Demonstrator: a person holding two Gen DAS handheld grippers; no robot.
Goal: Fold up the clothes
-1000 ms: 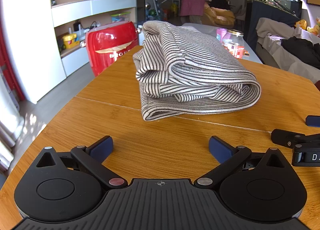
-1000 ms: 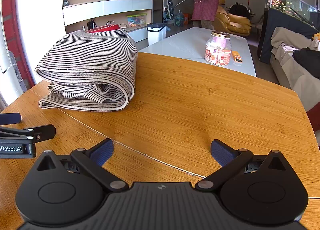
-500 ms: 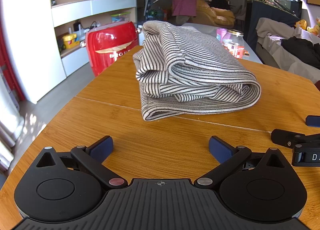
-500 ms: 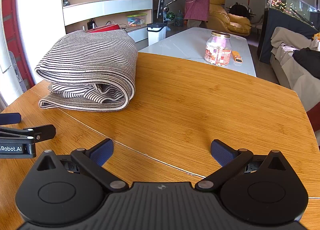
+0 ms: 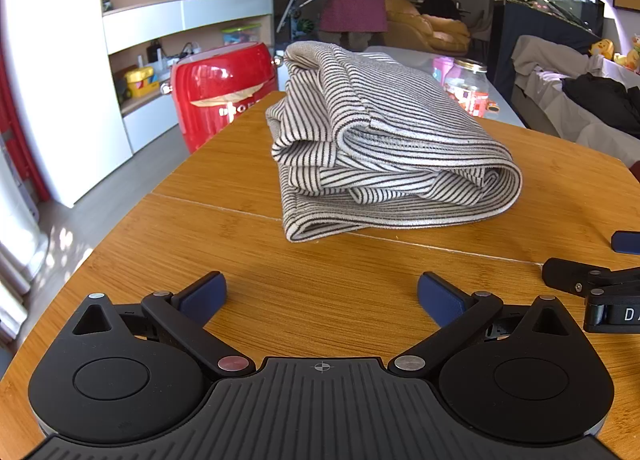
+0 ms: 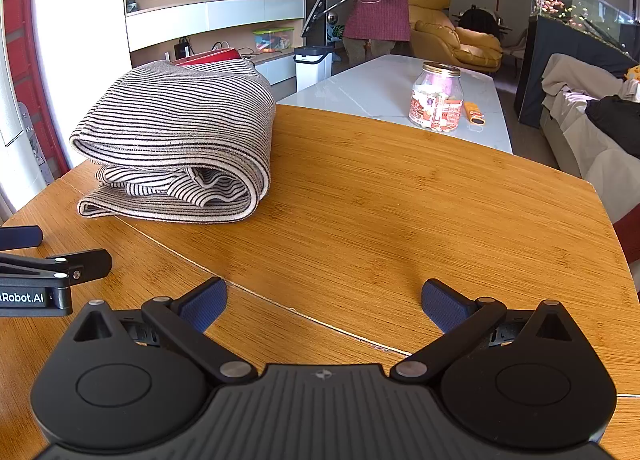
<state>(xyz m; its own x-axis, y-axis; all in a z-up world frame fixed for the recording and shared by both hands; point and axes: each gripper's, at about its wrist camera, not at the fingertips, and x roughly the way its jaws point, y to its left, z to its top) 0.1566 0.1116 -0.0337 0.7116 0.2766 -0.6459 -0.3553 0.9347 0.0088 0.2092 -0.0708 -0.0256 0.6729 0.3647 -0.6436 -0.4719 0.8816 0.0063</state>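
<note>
sunlit floor (image 5: 120, 187), yellow armchair (image 6: 452, 39)

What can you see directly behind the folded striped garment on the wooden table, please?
In the left wrist view, a red appliance stands on the floor behind the striped garment, and a glass jar peeks over it; the jar's lower part is covered. The garment rests on the wooden table.

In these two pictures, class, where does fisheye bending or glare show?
Left wrist view: the white cabinet bows at the frame edge, and glare streaks the red appliance. Right wrist view: the wooden table curves, and light washes out the left edge.
</note>
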